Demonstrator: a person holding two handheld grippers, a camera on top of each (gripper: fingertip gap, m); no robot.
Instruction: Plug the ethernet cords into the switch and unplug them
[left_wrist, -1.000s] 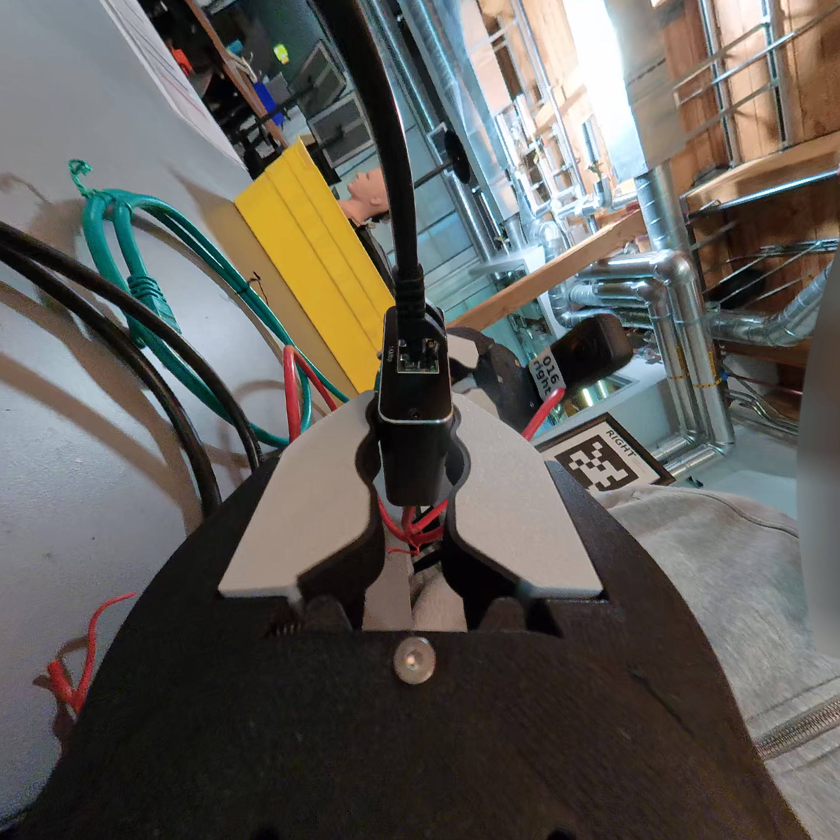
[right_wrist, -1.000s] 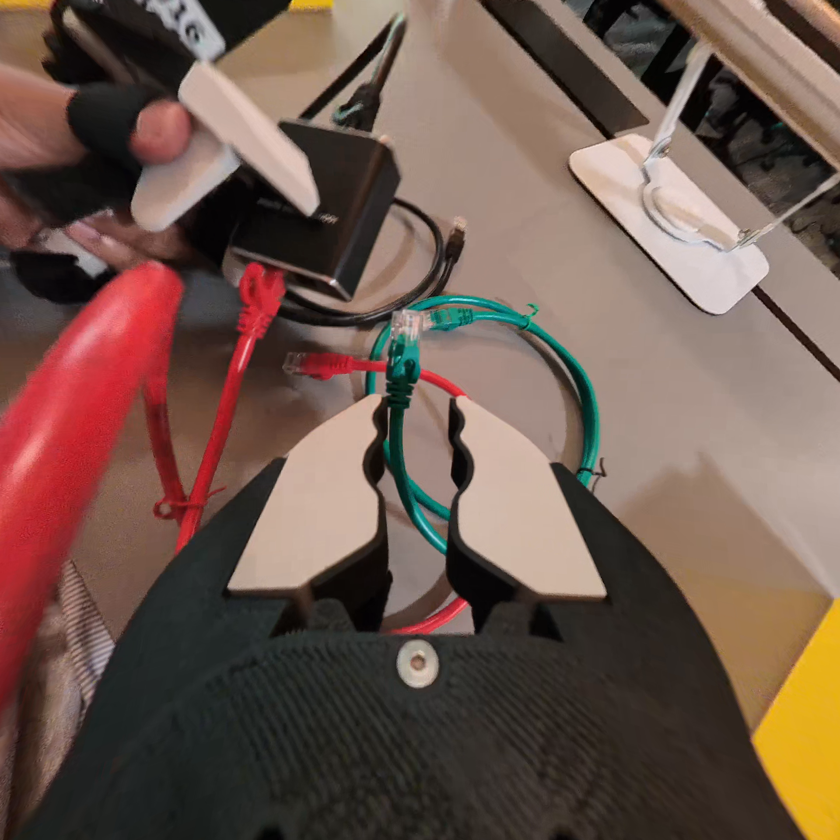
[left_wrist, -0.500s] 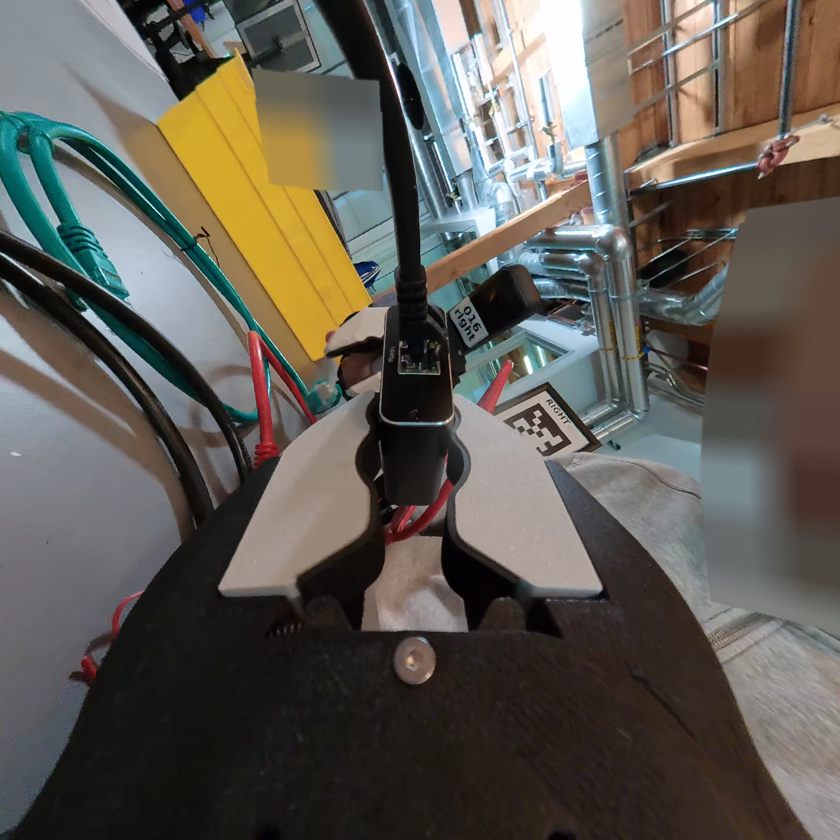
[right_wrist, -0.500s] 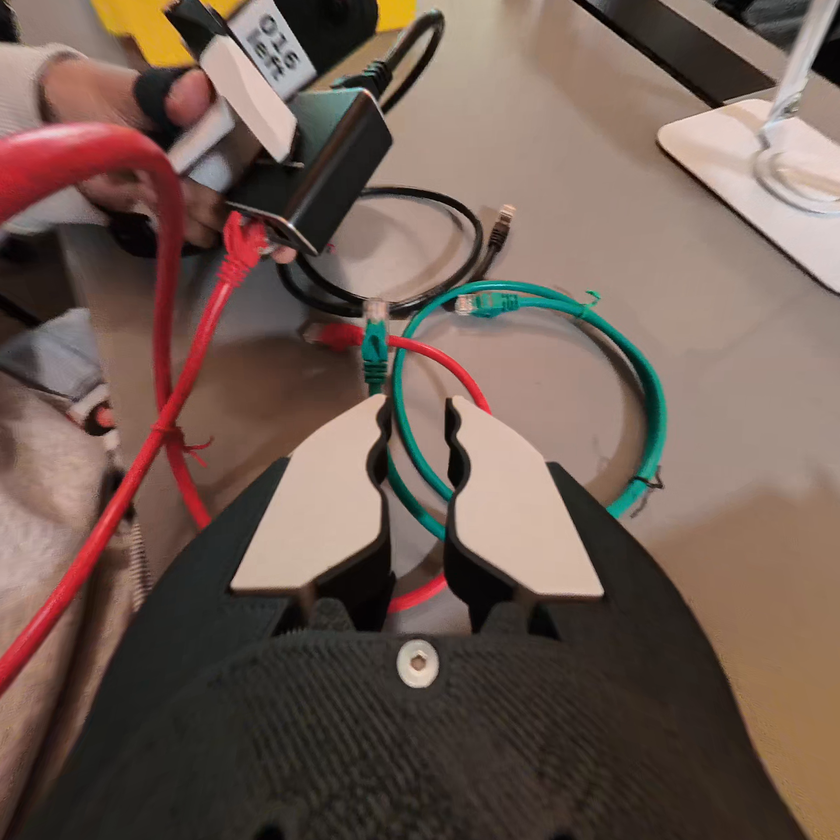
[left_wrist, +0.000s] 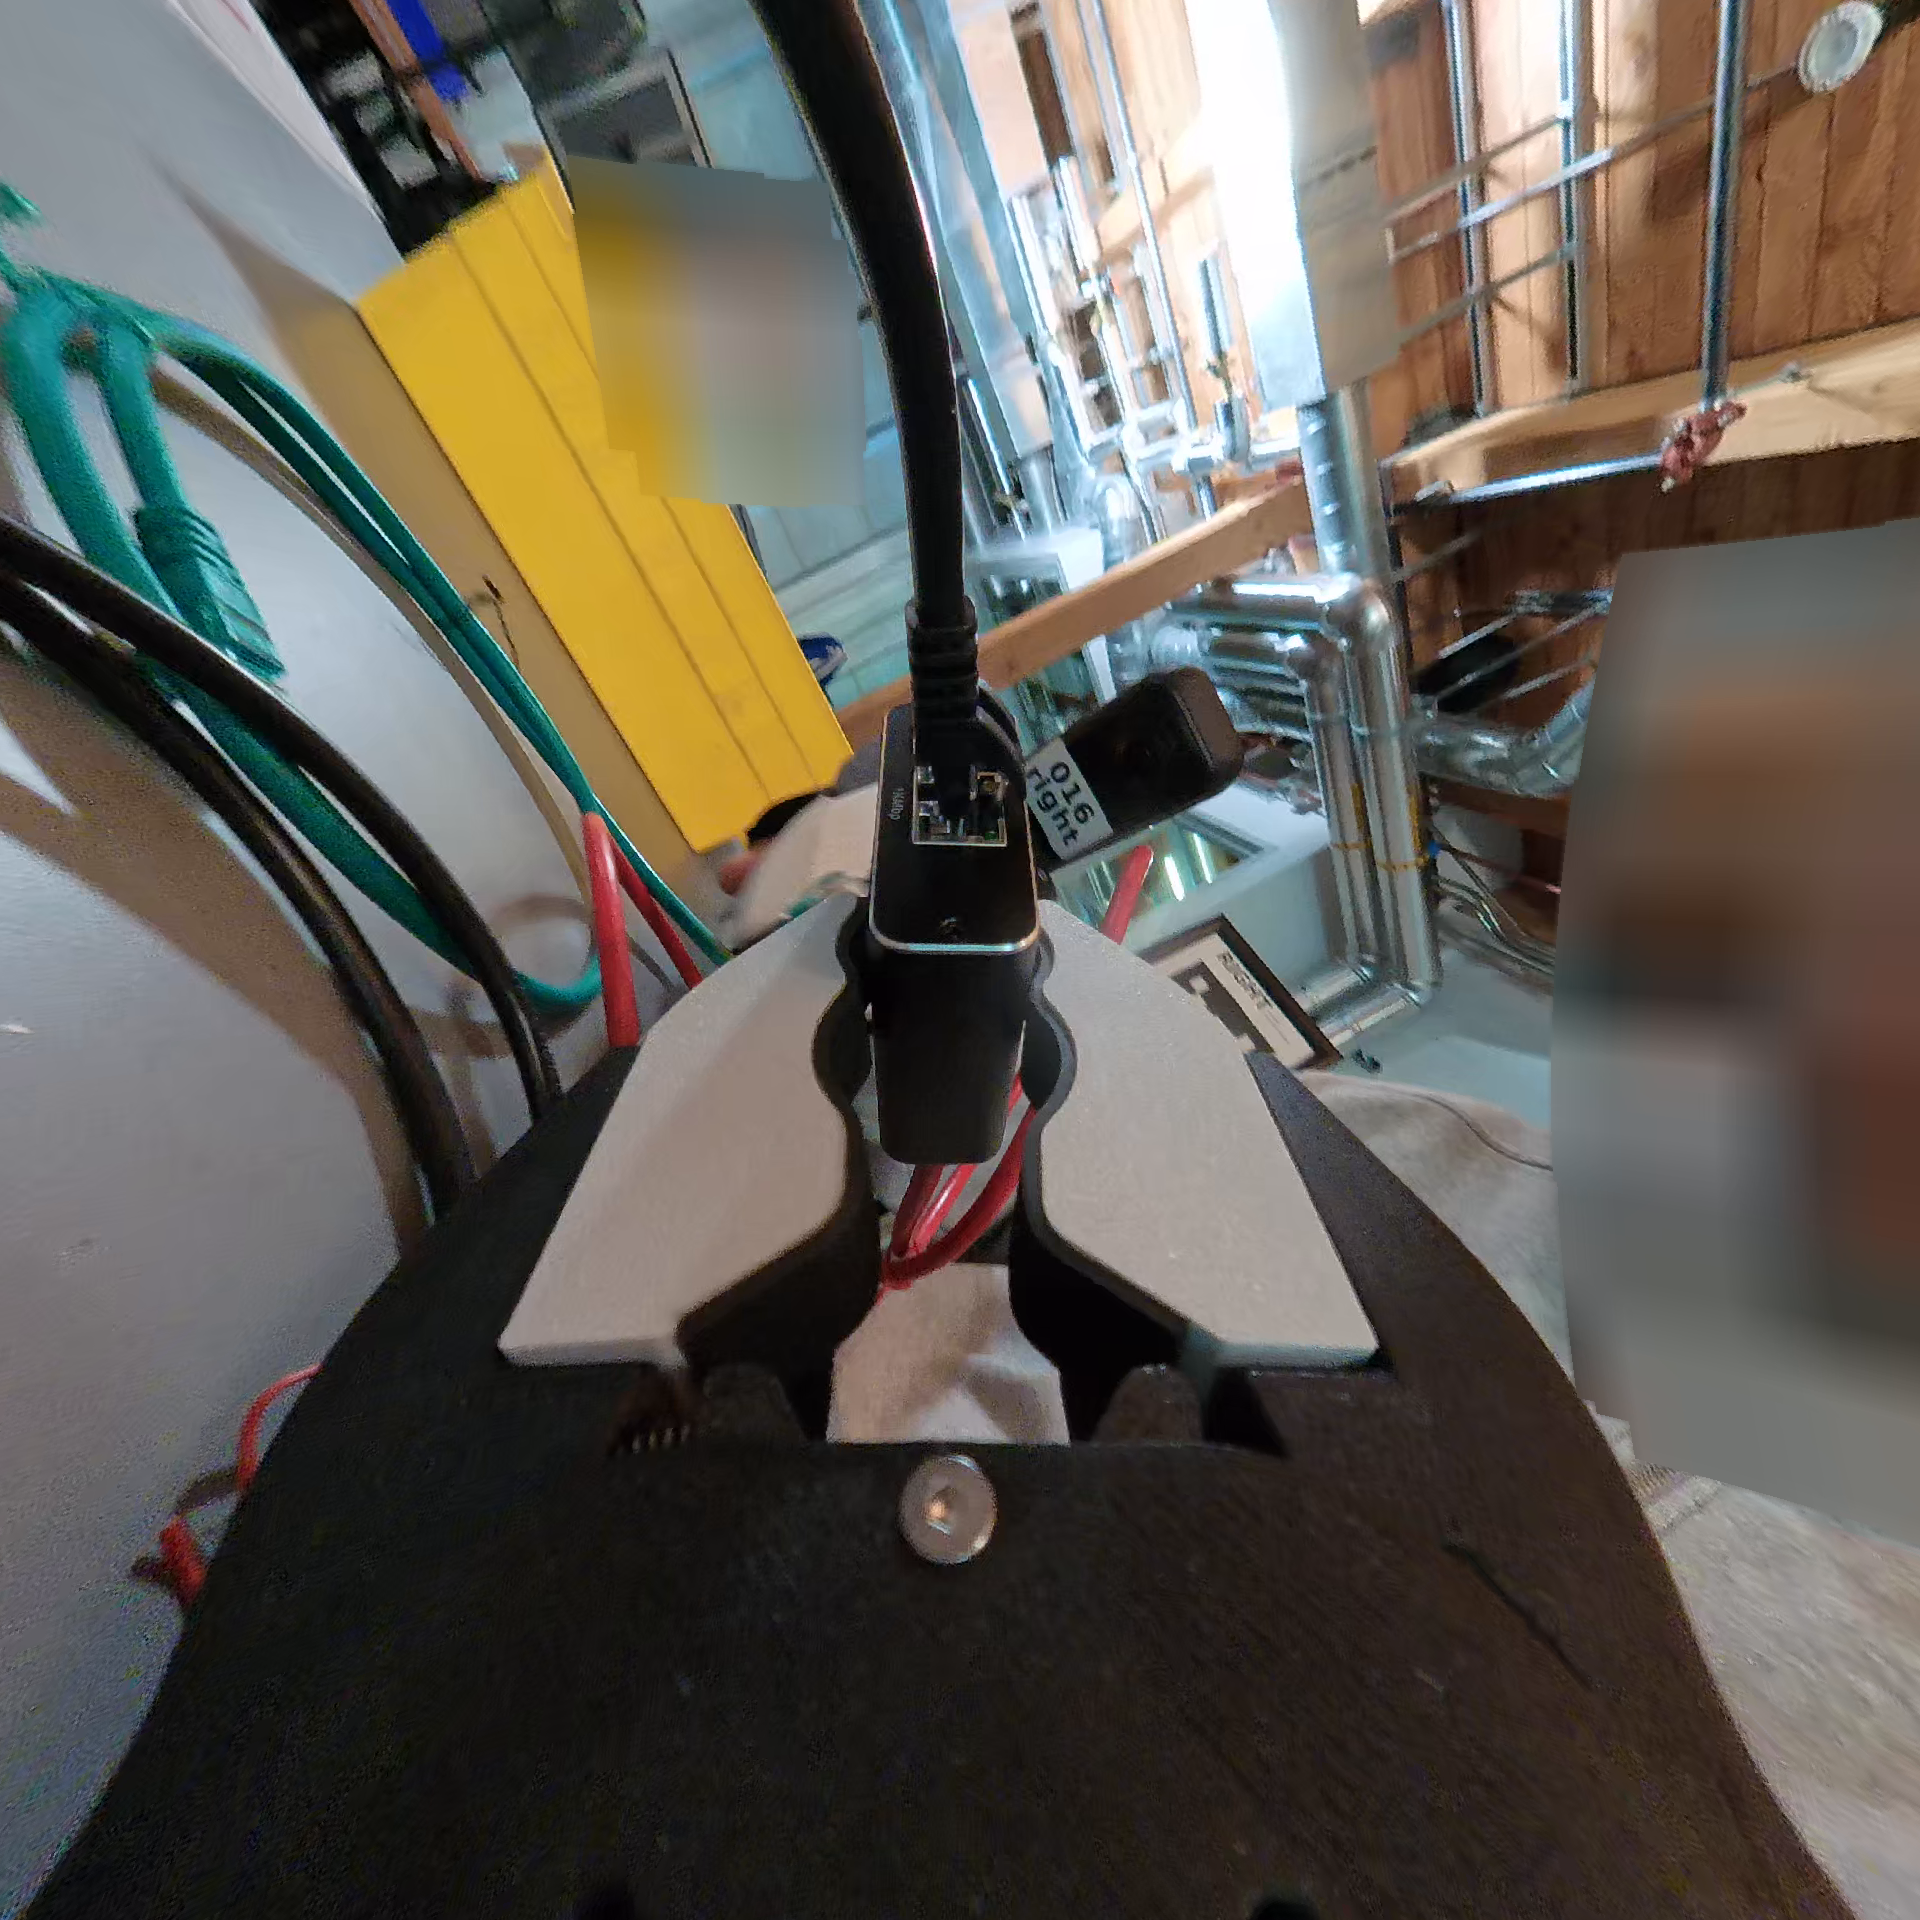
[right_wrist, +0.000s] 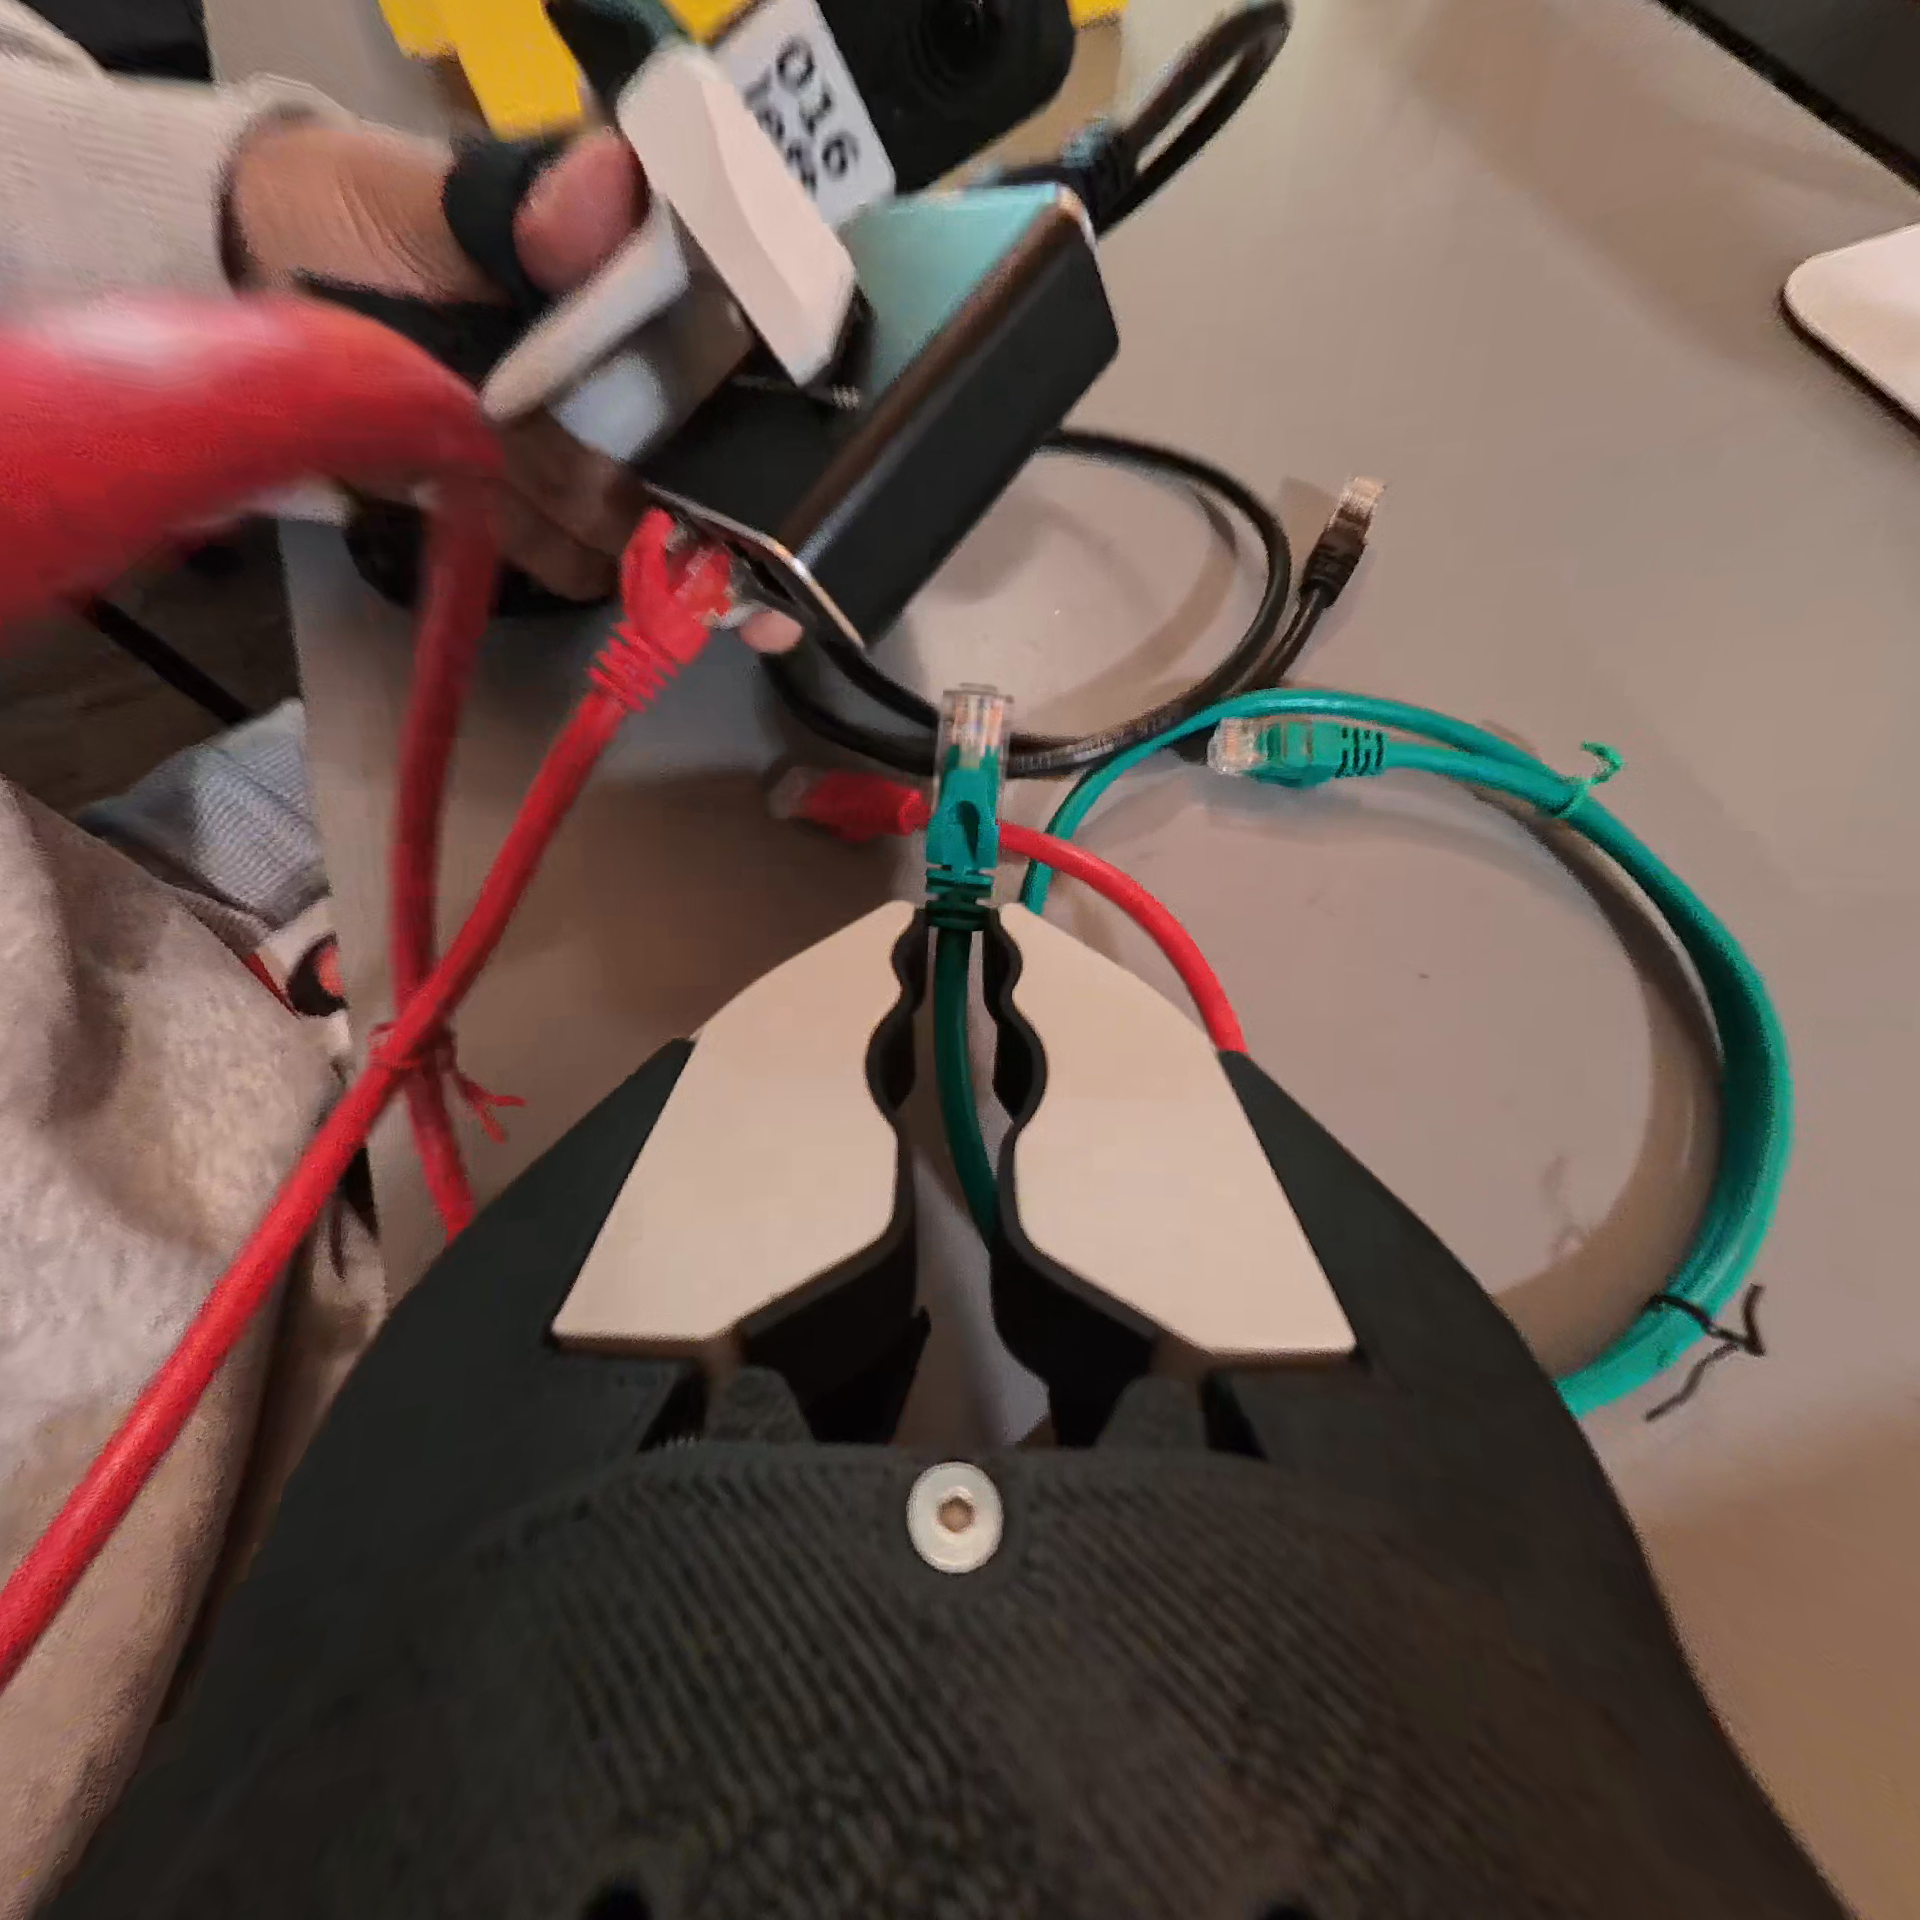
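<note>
My left gripper (left_wrist: 951, 935) is shut on the black switch (left_wrist: 951, 1039) and holds it off the grey table (right_wrist: 1455, 364). A black cord (left_wrist: 940, 623) is plugged into the switch beside an empty port. In the right wrist view the switch (right_wrist: 935, 416) has a red cord's plug (right_wrist: 670, 592) in its near end. My right gripper (right_wrist: 958, 920) is shut on the green ethernet cord (right_wrist: 961, 1070), just behind its plug (right_wrist: 971, 774). The plug points at the switch, a short way from it. The rest of the green cord (right_wrist: 1704, 997) lies coiled on the table.
The green cord's other plug (right_wrist: 1283, 746), a loose red plug (right_wrist: 847, 805) and a black cord loop with a free plug (right_wrist: 1340, 530) lie on the table. A white stand base (right_wrist: 1860, 312) is far right. A yellow bin (left_wrist: 582, 499) stands at the table's edge. A grey sleeve (right_wrist: 104, 1143) is at the left.
My right gripper's jaws have closed on the green cord and raised its plug toward the switch. The switch in my left gripper now sits closer to the right gripper.
</note>
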